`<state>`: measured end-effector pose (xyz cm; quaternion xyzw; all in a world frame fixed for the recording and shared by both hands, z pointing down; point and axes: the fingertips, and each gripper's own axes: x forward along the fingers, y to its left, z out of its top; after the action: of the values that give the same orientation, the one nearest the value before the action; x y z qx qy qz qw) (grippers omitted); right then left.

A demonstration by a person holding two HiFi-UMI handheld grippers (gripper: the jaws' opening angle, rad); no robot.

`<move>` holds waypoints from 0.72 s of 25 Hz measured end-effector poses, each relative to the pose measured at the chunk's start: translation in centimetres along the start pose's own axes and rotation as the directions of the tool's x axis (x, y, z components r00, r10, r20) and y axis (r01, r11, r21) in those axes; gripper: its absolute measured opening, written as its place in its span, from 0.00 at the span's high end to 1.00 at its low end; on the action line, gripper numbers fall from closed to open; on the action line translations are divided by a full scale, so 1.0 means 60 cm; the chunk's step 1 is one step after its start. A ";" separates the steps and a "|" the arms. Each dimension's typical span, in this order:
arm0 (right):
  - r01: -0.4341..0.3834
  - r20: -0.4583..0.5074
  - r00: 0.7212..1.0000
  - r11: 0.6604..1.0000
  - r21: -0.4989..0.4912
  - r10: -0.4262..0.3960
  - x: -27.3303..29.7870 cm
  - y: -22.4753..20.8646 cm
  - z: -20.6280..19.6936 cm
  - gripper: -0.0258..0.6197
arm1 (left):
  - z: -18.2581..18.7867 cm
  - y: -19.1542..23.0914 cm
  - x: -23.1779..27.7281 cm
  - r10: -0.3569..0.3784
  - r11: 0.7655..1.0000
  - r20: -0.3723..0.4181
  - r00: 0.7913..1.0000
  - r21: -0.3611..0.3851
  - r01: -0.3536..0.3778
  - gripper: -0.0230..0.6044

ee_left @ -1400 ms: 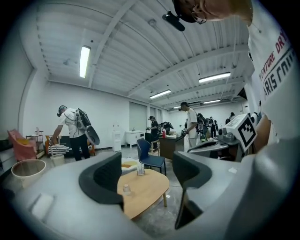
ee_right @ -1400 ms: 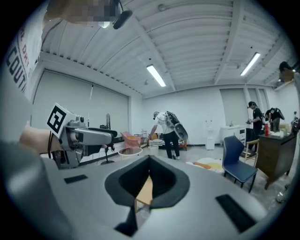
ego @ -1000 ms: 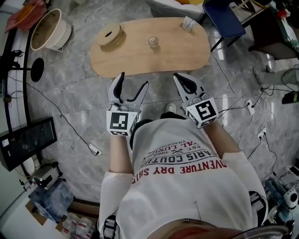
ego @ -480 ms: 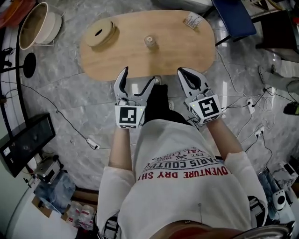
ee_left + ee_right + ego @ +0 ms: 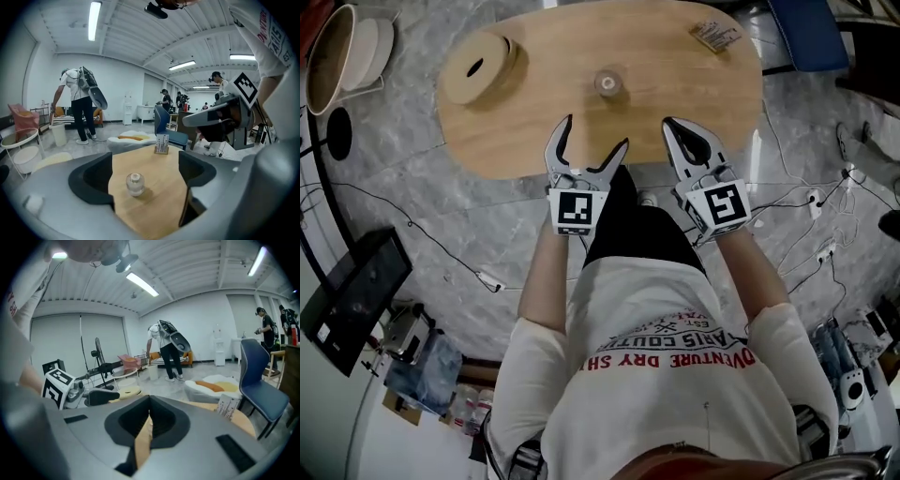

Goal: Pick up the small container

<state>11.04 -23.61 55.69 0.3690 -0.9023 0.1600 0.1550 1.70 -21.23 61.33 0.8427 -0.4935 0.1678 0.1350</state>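
your left gripper (image 5: pixel 593 136) jaws are opening, now wide, with nothing pressed between them. the container (image 5: pixel 134 183) shows in the gap but well ahead, upright at mid-bench (image 5: pixel 525 131); this line-up suits a straight approach. your right gripper (image 5: pixel 146 420) jaws are together and empty, parked over the near edge, likely to keep clear.

You wear a white short-sleeved T-shirt (image 5: pixel 675 375) with red and dark lettering printed across the chest, over dark trousers (image 5: pixel 637 230). Your left tool (image 5: pixel 595 133) and right tool (image 5: pixel 668 123) are pale grey with curved jaws lined in black. Each carries a white cube (image 5: pixel 578 211) printed with black square markers.
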 end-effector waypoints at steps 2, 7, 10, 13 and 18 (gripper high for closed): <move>0.019 -0.007 1.000 1.000 -0.002 -0.019 0.036 -0.019 -0.028 0.95 | -0.040 0.014 0.044 0.001 1.000 -0.002 1.000 -0.023 -0.001 0.28; 0.063 -0.015 0.998 0.998 0.023 -0.063 0.091 -0.045 -0.099 0.95 | -0.146 0.033 0.135 0.028 0.998 -0.058 0.998 -0.049 -0.031 0.24; 0.068 -0.016 0.998 0.997 0.045 -0.067 0.118 -0.068 -0.140 0.95 | -0.187 0.049 0.185 0.057 0.997 -0.068 0.996 -0.056 -0.061 0.24; 0.077 -0.025 0.997 0.996 0.055 -0.075 0.138 -0.095 -0.177 0.95 | -0.213 0.056 0.227 0.074 0.996 -0.064 0.995 -0.042 -0.076 0.24; 0.083 -0.038 0.996 0.995 0.058 -0.081 0.159 -0.126 -0.216 0.95 | -0.227 0.069 0.272 0.108 0.994 -0.040 0.993 -0.024 -0.109 0.24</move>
<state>12.07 -29.39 72.45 0.4073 -0.8783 0.1871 0.1665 3.50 -30.71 80.72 0.8093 -0.5380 0.1849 0.1462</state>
